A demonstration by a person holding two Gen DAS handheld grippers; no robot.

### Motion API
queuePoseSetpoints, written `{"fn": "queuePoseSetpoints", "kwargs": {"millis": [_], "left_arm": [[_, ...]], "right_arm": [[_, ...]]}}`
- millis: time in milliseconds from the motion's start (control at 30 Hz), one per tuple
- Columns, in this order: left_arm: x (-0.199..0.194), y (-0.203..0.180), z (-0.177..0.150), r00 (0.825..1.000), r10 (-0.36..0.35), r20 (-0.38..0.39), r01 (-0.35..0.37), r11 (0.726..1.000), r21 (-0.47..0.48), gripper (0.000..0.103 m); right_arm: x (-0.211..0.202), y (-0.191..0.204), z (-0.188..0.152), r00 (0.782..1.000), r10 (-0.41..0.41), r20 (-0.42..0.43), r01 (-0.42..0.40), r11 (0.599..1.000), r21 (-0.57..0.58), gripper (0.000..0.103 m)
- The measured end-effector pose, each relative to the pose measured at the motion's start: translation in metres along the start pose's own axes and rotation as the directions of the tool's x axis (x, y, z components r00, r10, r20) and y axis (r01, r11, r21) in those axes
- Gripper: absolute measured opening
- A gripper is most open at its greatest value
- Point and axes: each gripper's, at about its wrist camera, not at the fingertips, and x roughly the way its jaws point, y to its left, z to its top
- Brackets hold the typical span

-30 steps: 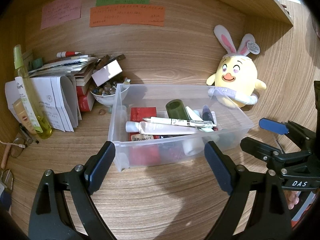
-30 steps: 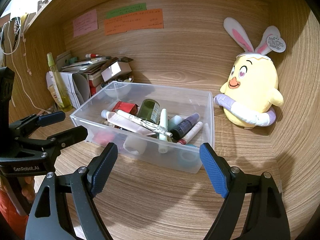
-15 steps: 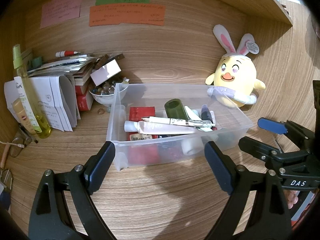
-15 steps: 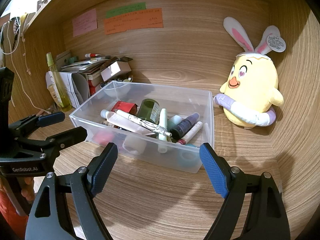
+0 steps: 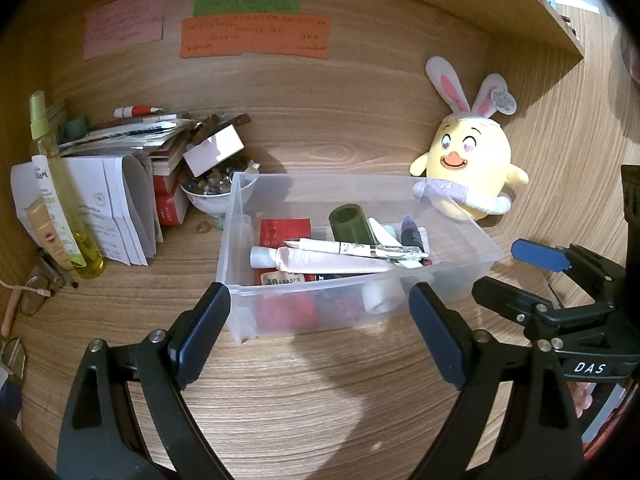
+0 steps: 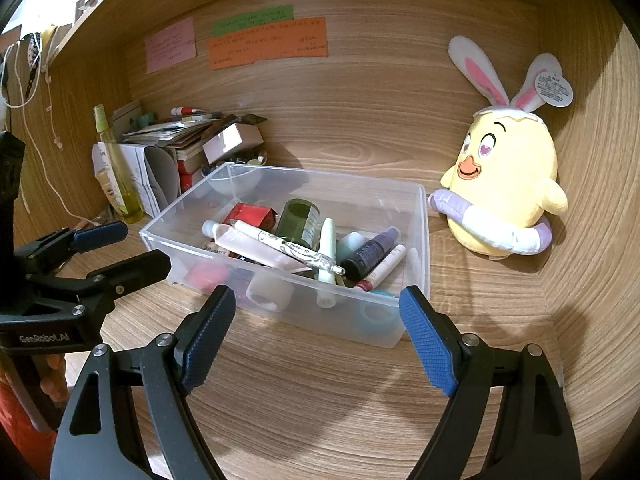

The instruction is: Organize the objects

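Note:
A clear plastic bin (image 5: 460, 236) (image 6: 420, 240) sits on the wooden desk. It holds a white pen (image 5: 352, 248) (image 6: 288, 246), a pink tube (image 5: 332, 262), a dark green jar (image 5: 350, 226) (image 6: 298, 220), a red box (image 5: 284, 232), a purple bottle (image 6: 372, 250) and other small items. My left gripper (image 5: 320, 336) is open and empty, just short of the bin's near wall. My right gripper (image 6: 316, 336) is open and empty, in front of the bin's near right corner. Each gripper shows in the other's view: the right one (image 5: 516, 272), the left one (image 6: 120, 248).
A yellow bunny-eared plush (image 5: 468, 172) (image 6: 508, 188) sits right of the bin against the side wall. At the left stand a stack of papers and books (image 5: 132, 168), a bowl of beads (image 5: 208, 196), a yellow spray bottle (image 5: 60, 188) and glasses (image 5: 32, 296).
Both grippers stayed open with almost no shift; the left view drifted slightly. Nothing was grasped or moved.

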Motion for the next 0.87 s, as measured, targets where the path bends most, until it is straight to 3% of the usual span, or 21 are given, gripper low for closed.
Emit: {"fn": "queuePoseSetpoints", "kwargs": {"millis": [700,867], "left_arm": [[-0.0019,-0.0010,-0.0008,0.999,-0.042,-0.001,0.042,0.999,-0.003,0.092],[-0.0020,-0.0023,-0.0011,1.000,-0.016,0.001,0.016,1.000,0.006,0.092]], "right_arm": [[0.0001,-0.0002,0.0028,1.000,0.004,0.004,-0.004,1.000,-0.013,0.082],[0.0020,-0.0027,0.0014,1.000,0.005,-0.002,-0.005,1.000,-0.011,0.082]]}}
